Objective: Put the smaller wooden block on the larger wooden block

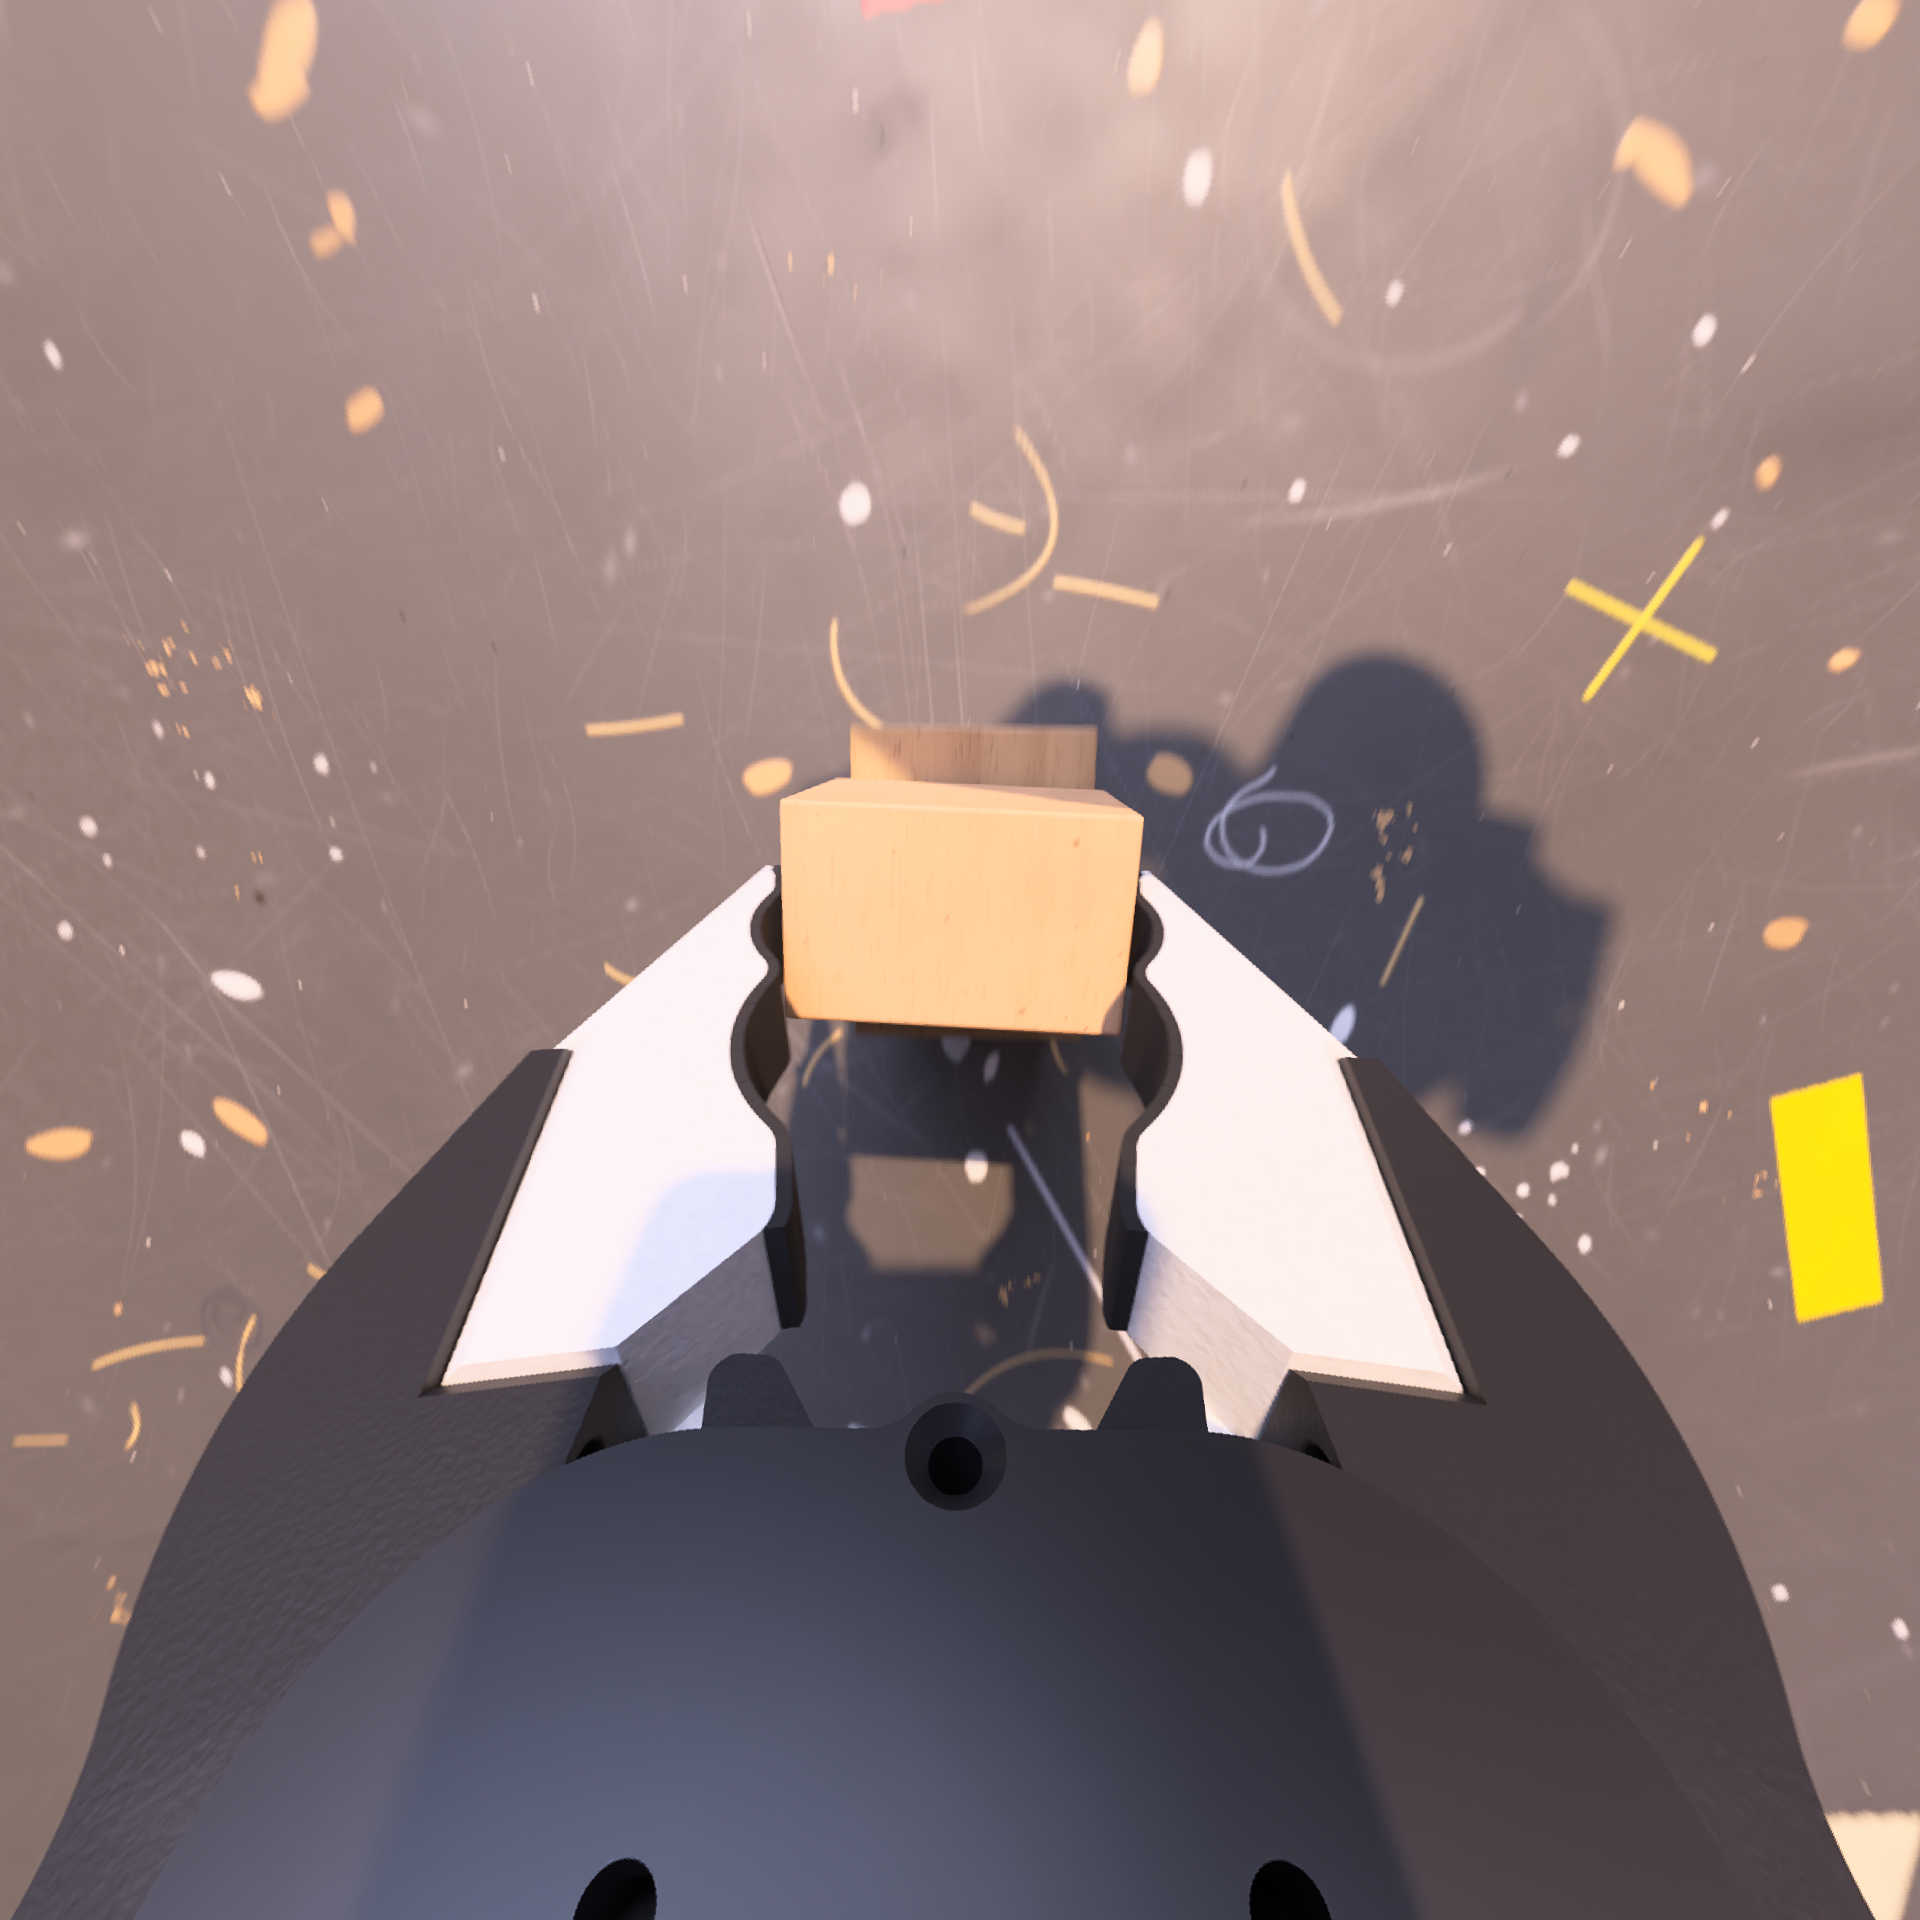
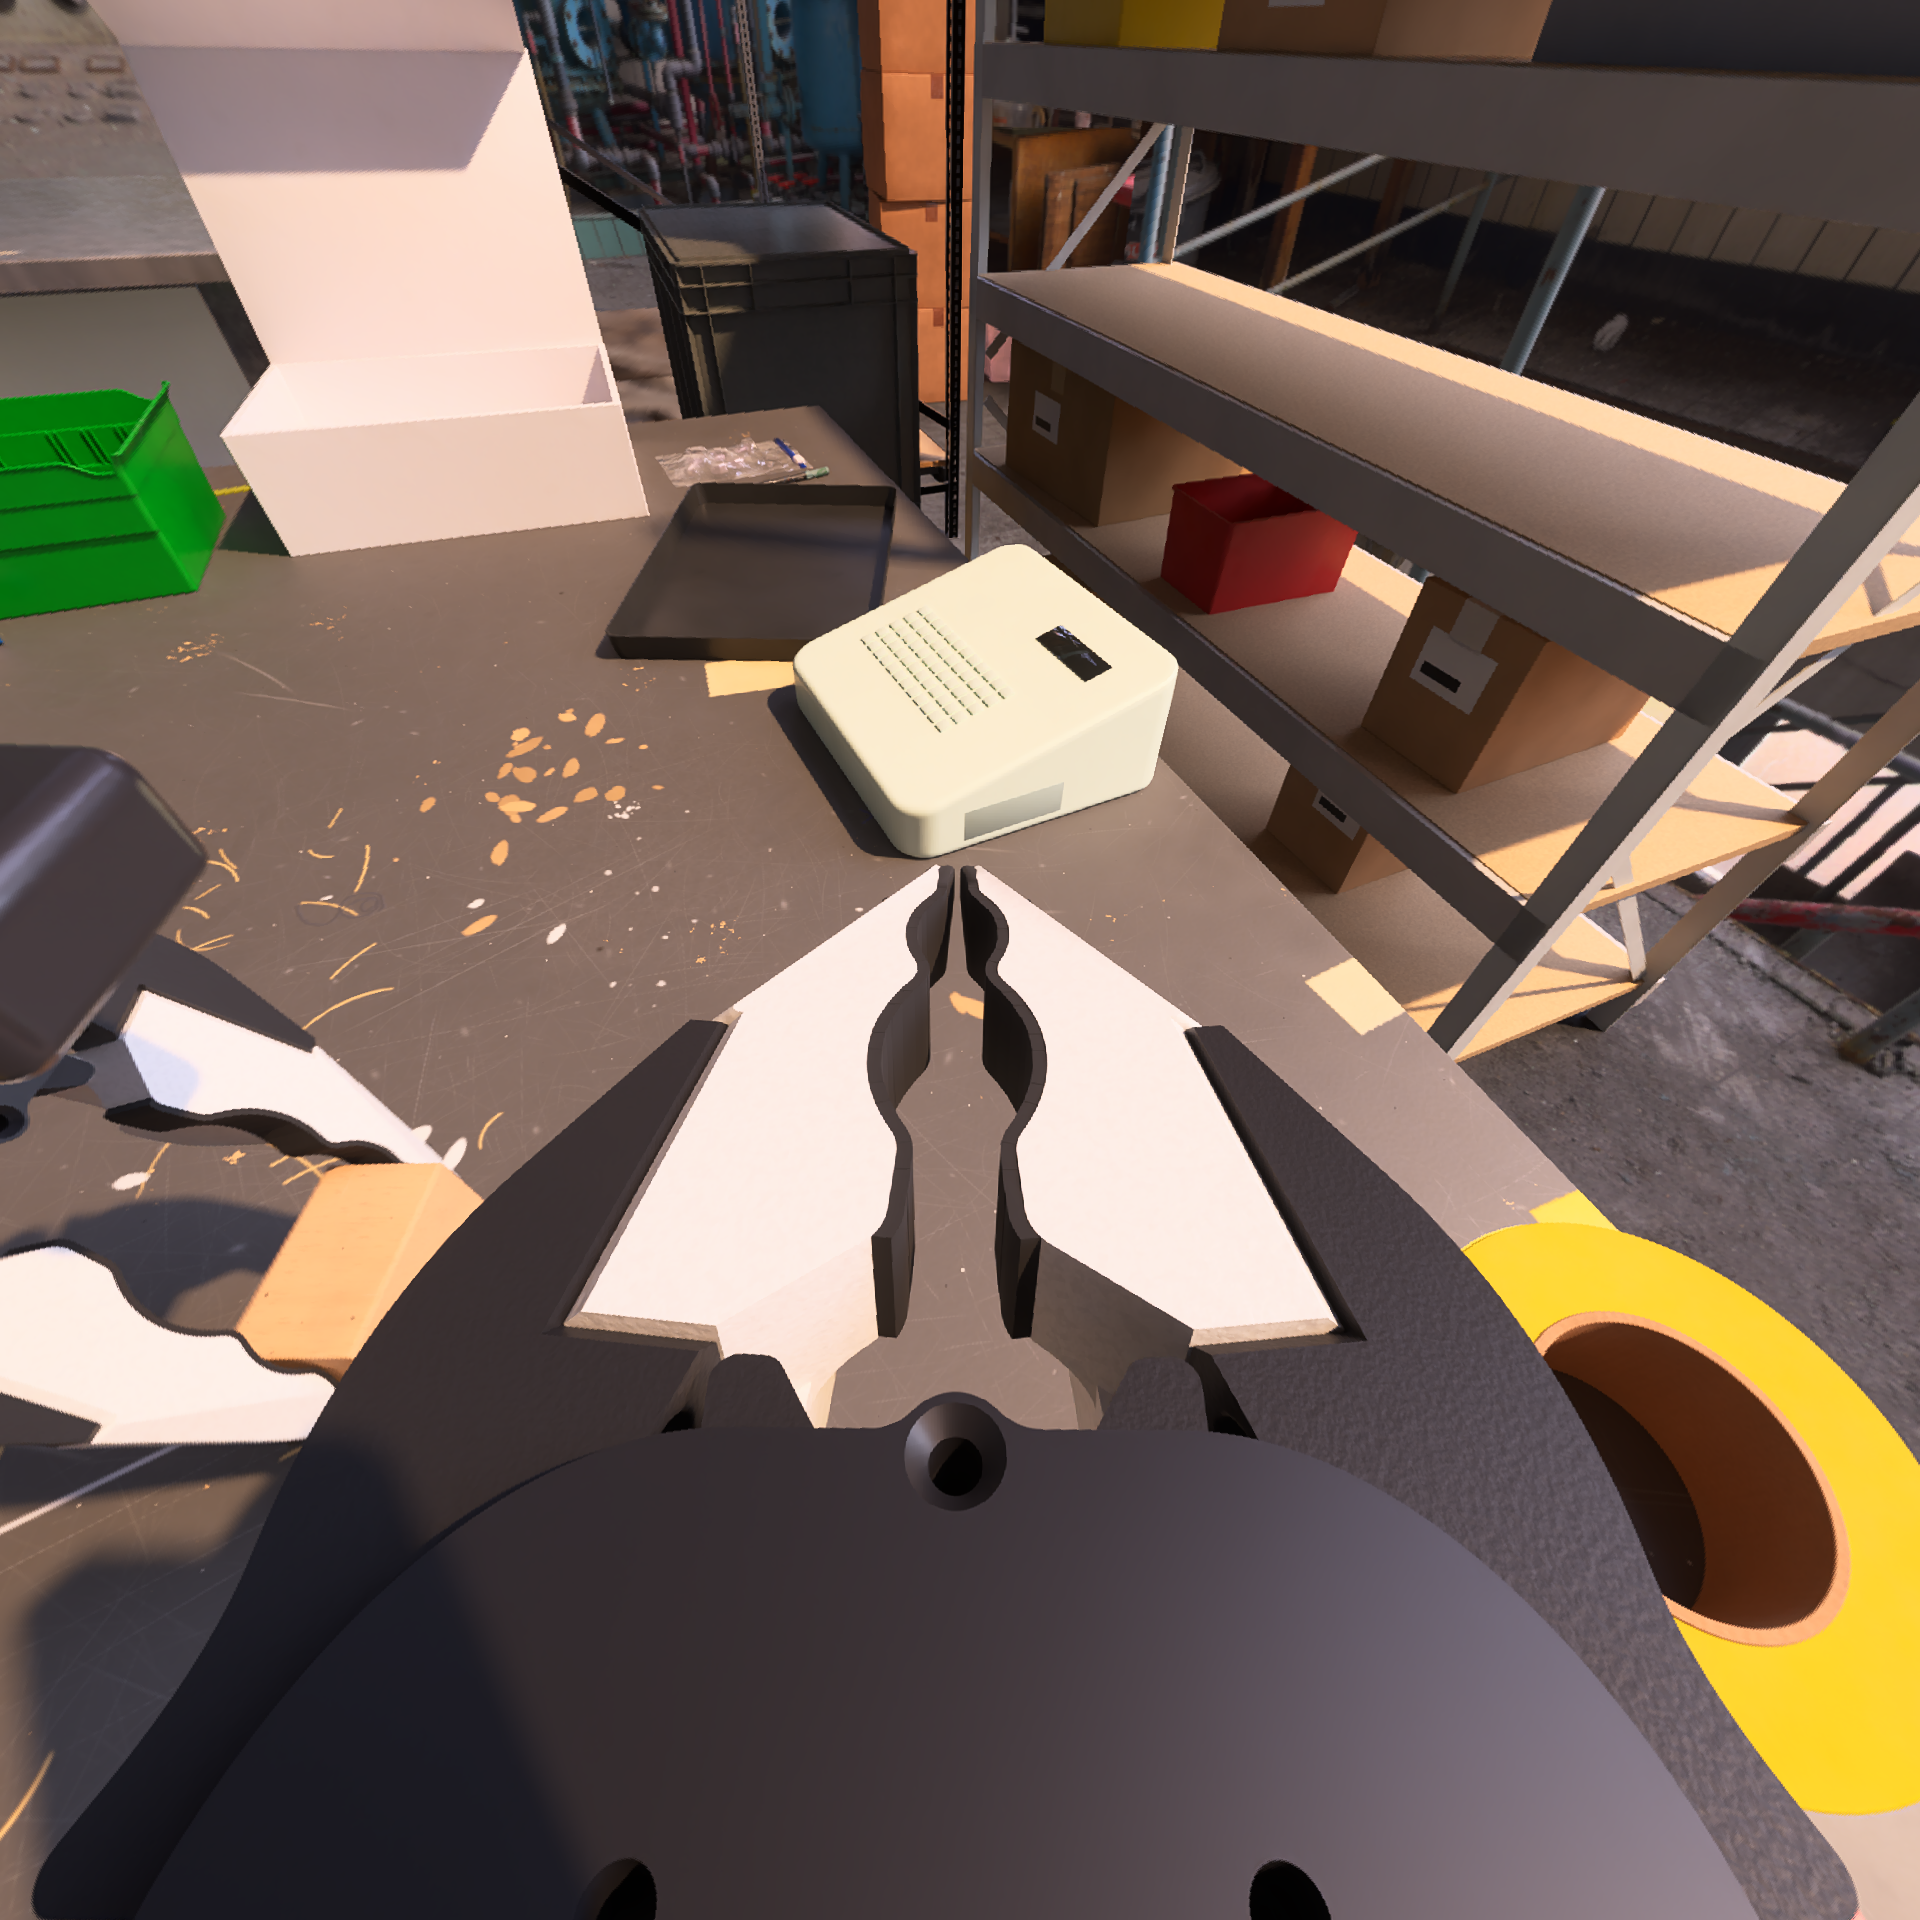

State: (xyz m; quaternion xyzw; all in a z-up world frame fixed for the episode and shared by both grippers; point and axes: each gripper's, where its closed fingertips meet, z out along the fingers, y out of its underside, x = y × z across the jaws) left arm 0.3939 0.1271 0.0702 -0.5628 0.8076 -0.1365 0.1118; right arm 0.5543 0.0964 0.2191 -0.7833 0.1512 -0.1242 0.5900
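The left gripper (image 1: 958, 914) is clamped on a wooden block (image 1: 954, 920), its two white fingers (image 1: 665, 1049) pressing the block's sides near their tips, above a scratched grey table (image 1: 416, 520) speckled with paint. Directly beyond the held block, part of a second wooden block (image 1: 971, 752) shows on the table; which of the two is larger cannot be told from here. The right gripper (image 2: 956, 883) hangs well apart over the same table with its fingertips together and nothing between them, pointing toward a cream box (image 2: 987, 707). A yellow tape roll (image 2: 1662, 1351) lies at its right, a black tray (image 2: 758, 566) farther off.
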